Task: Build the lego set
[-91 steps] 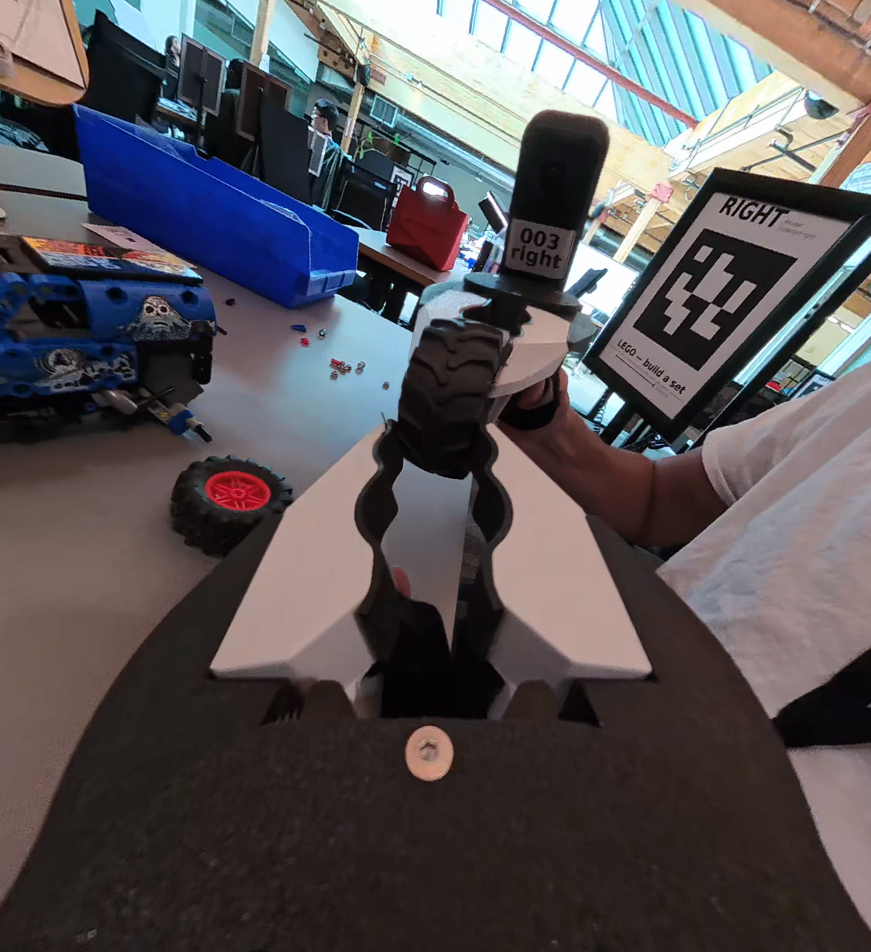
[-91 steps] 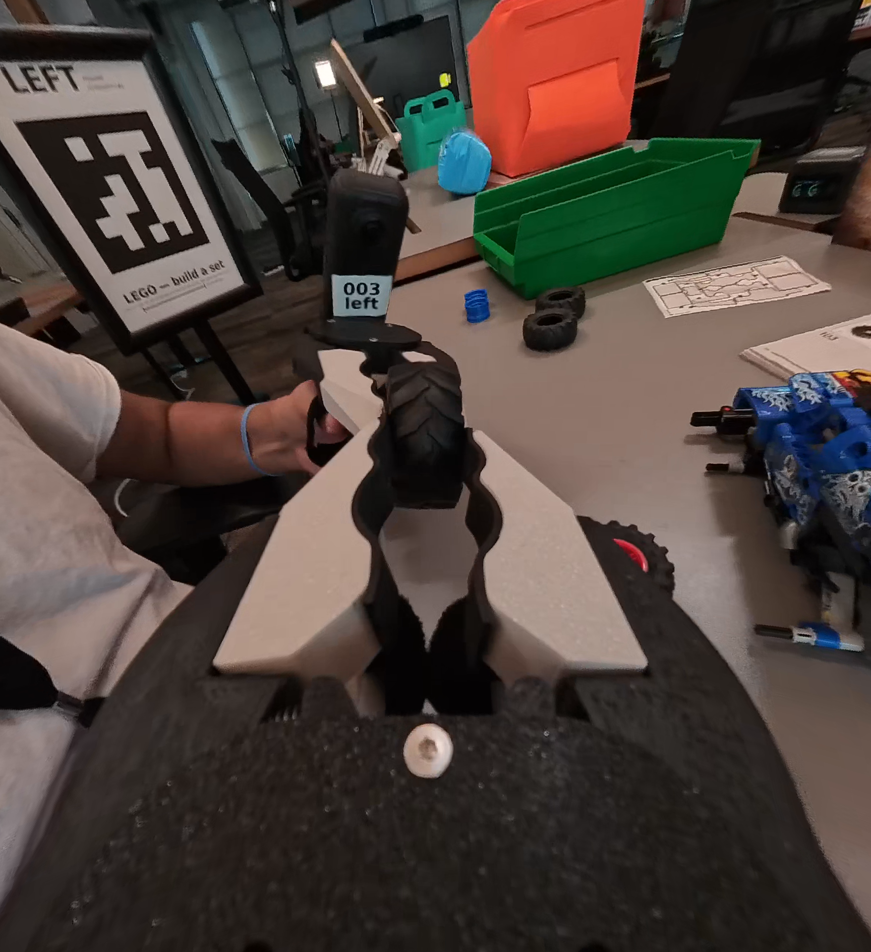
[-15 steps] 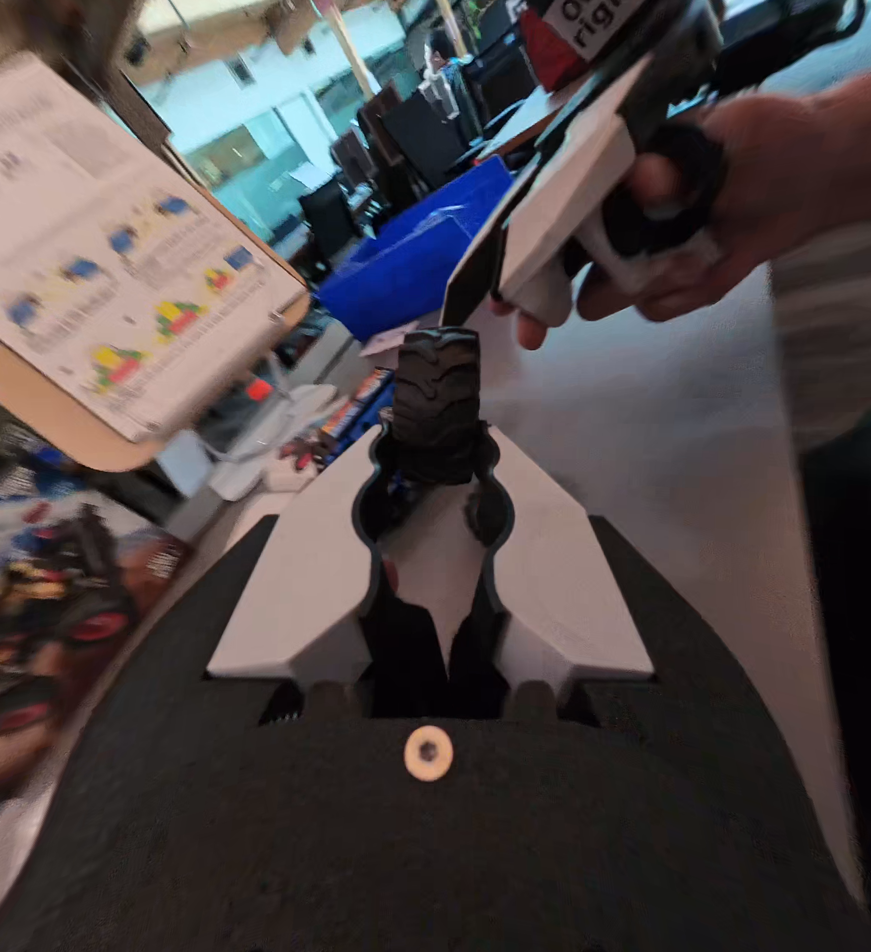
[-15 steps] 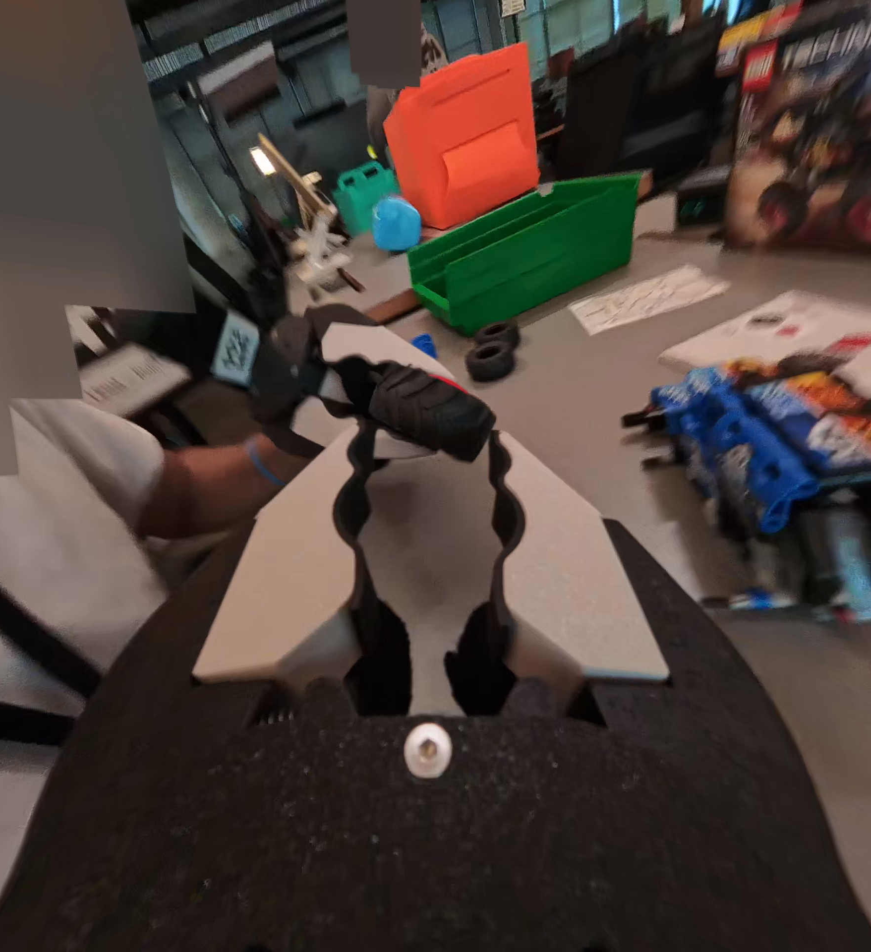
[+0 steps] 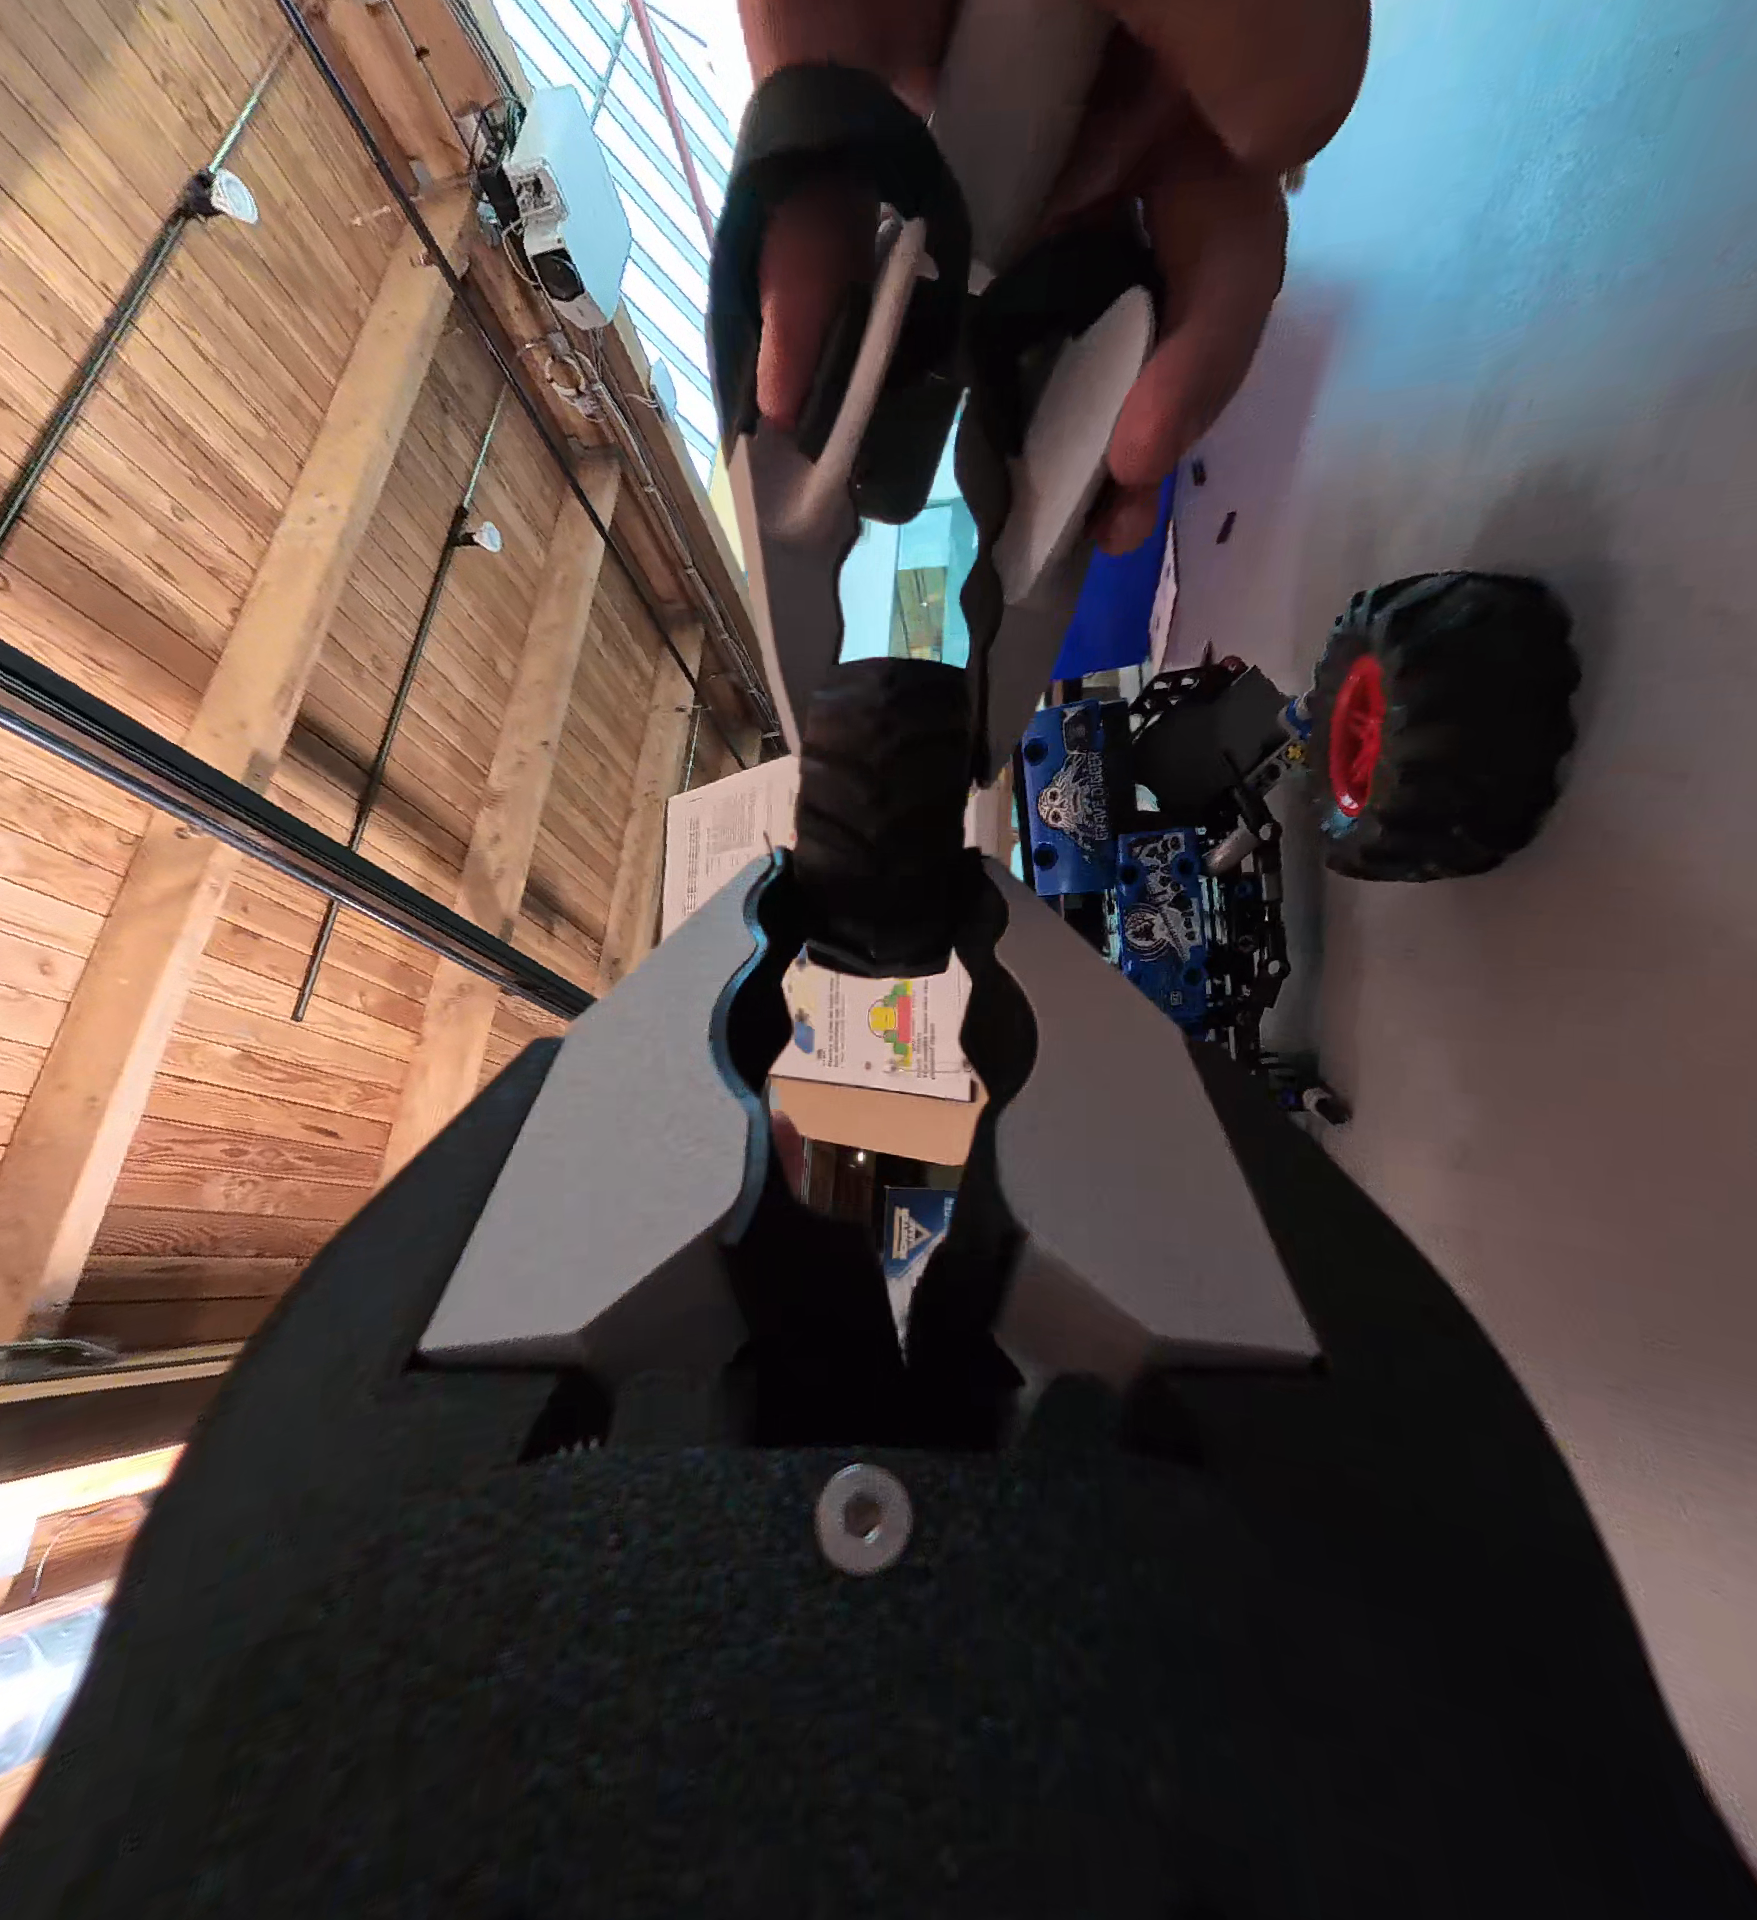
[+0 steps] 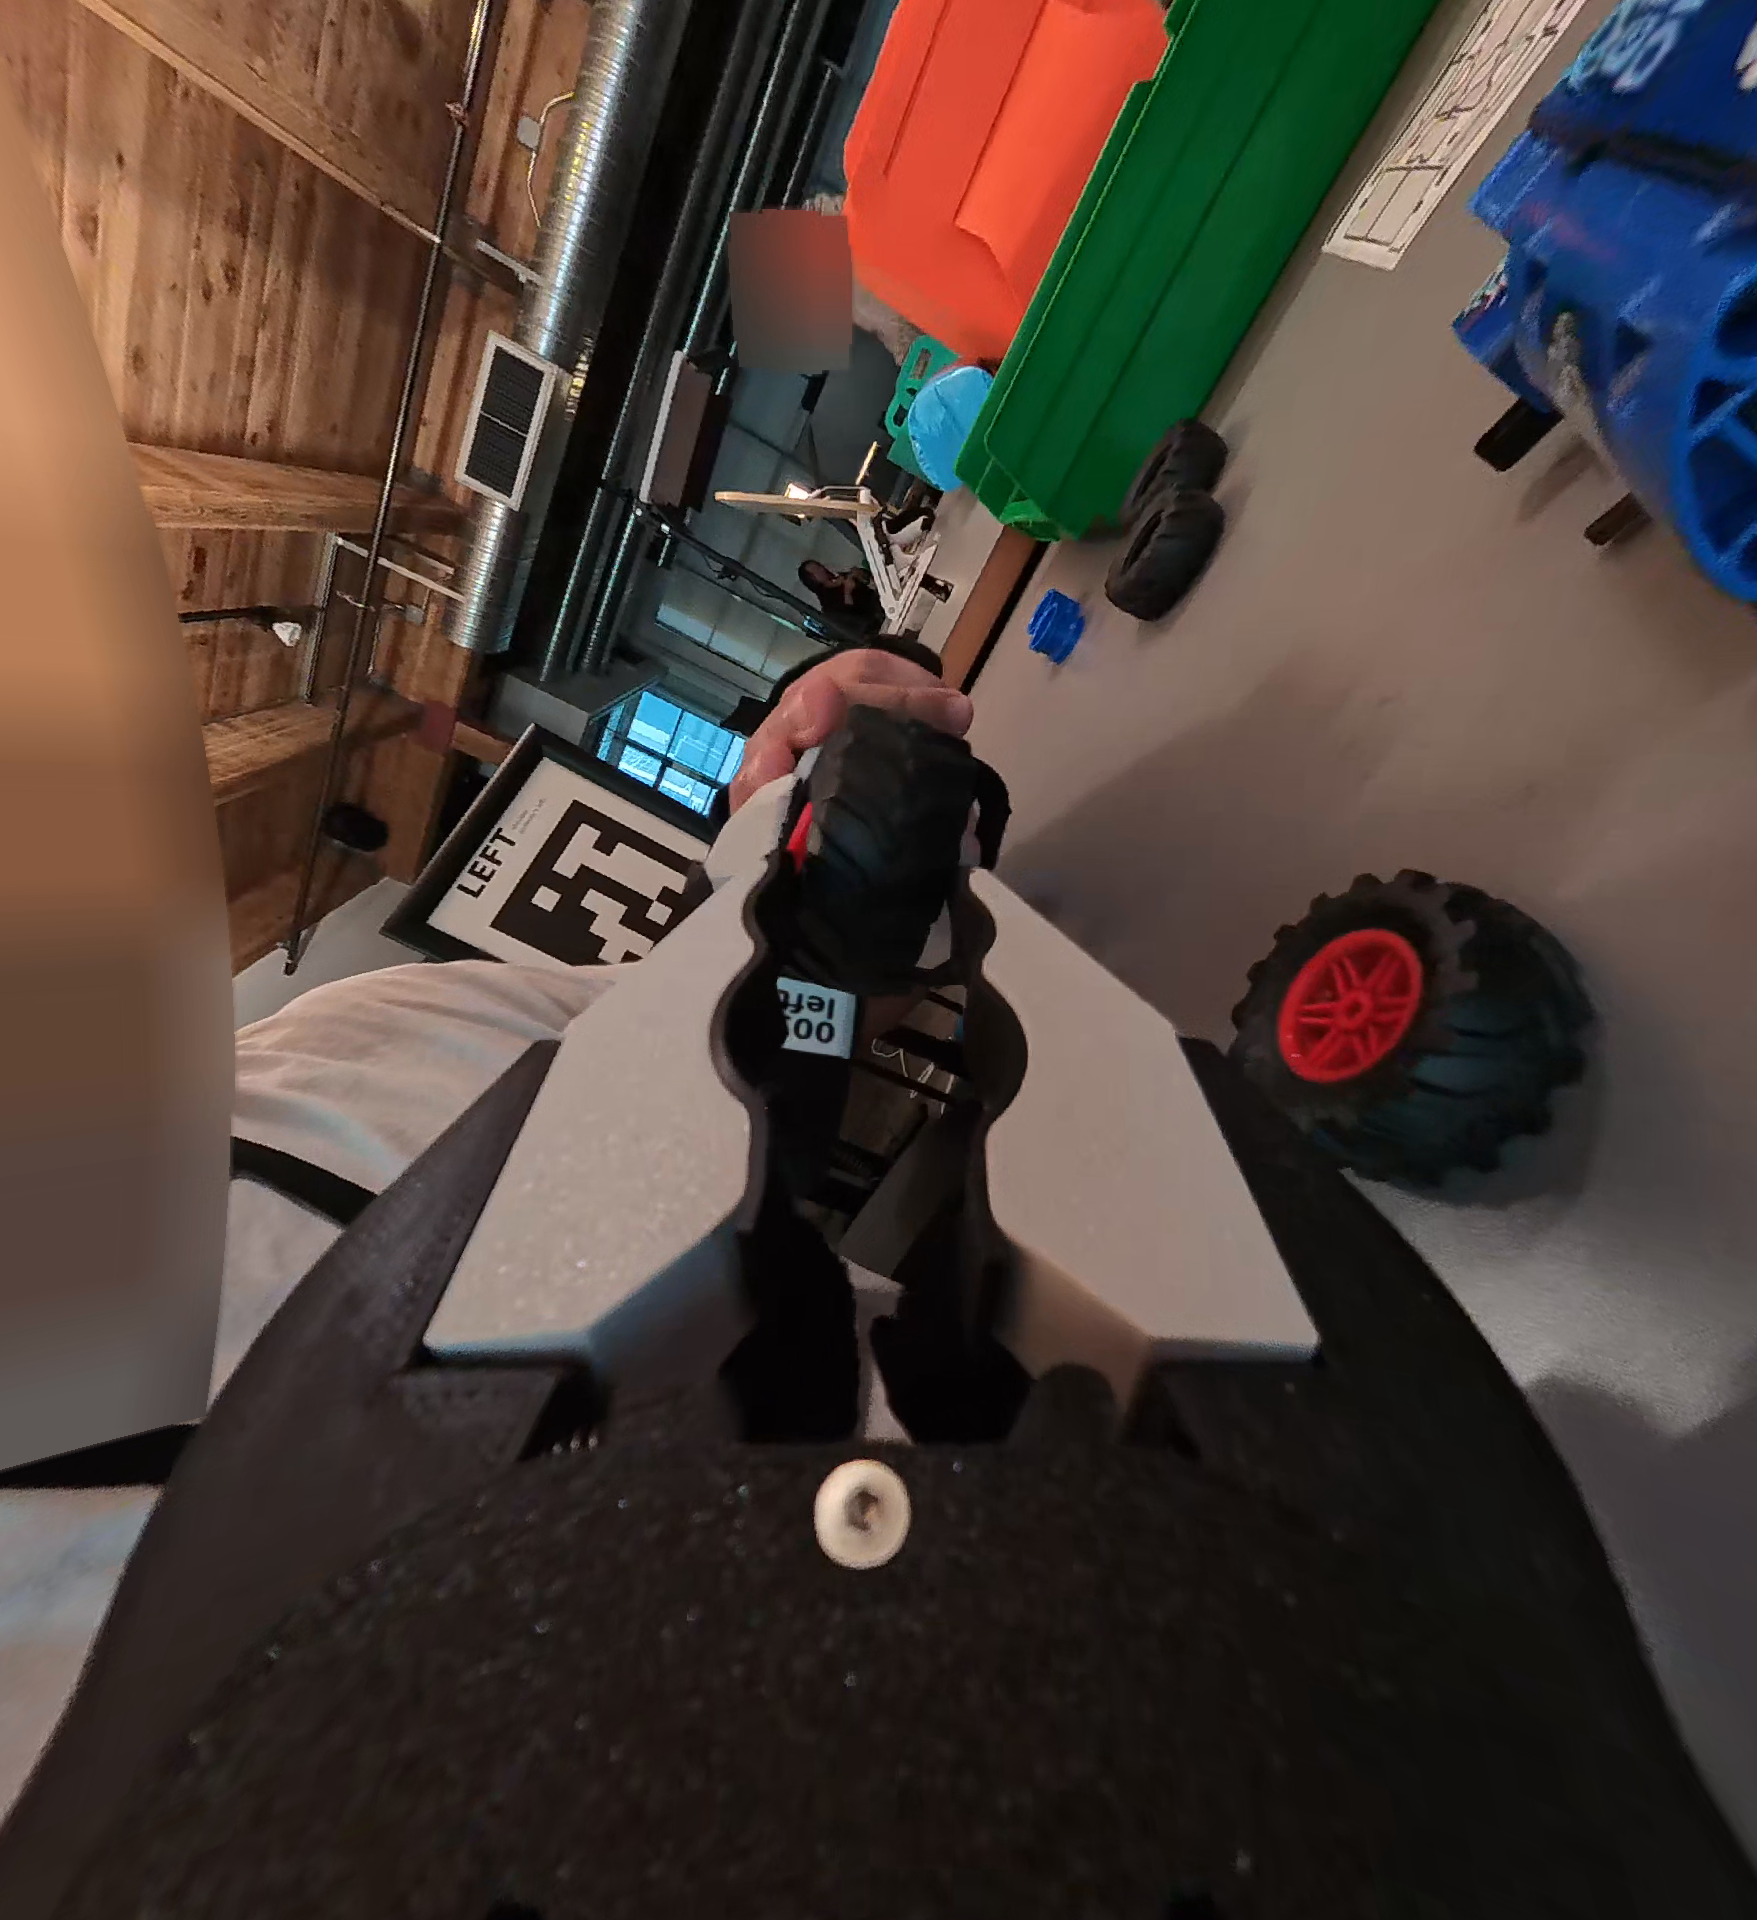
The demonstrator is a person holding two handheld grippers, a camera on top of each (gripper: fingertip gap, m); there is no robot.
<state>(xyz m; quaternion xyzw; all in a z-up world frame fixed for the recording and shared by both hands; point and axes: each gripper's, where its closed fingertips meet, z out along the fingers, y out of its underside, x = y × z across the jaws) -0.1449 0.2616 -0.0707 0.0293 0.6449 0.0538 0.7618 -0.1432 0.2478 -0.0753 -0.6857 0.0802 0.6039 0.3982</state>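
- Your left hand-held gripper [image 5: 879,894] is clamped on a black tyre [image 5: 879,821], which sits between its fingertips at the centre of the left wrist view.
- Your right hand-held gripper [image 6: 869,883] meets the same tyre [image 6: 884,842] from the opposite side; its fingertips flank the tread, and a sliver of red shows at the tyre's left edge. Whether this gripper squeezes the tyre or only brackets it, you cannot tell from these views.
- In the left wrist view the right gripper comes down from the top of the frame, its two fingers [image 5: 801,582] pointing at the tyre, with your hand [image 5: 1144,208] wrapped around its grip.
- Both views are rolled sideways, so the grey worktop [image 5: 1632,1143] runs down the right side of each frame.
- A finished wheel with a red hub [image 6: 1404,1029] lies on the worktop at the right of the right wrist view, well apart from the held tyre.
- The blue truck body [image 5: 1154,883] lies on the worktop just beside that wheel [image 5: 1435,727] in the left wrist view.
- Two bare black tyres [image 6: 1170,520] sit beside a green bin [image 6: 1196,239] in the upper right of the right wrist view, with an orange bin [image 6: 988,145] behind it.
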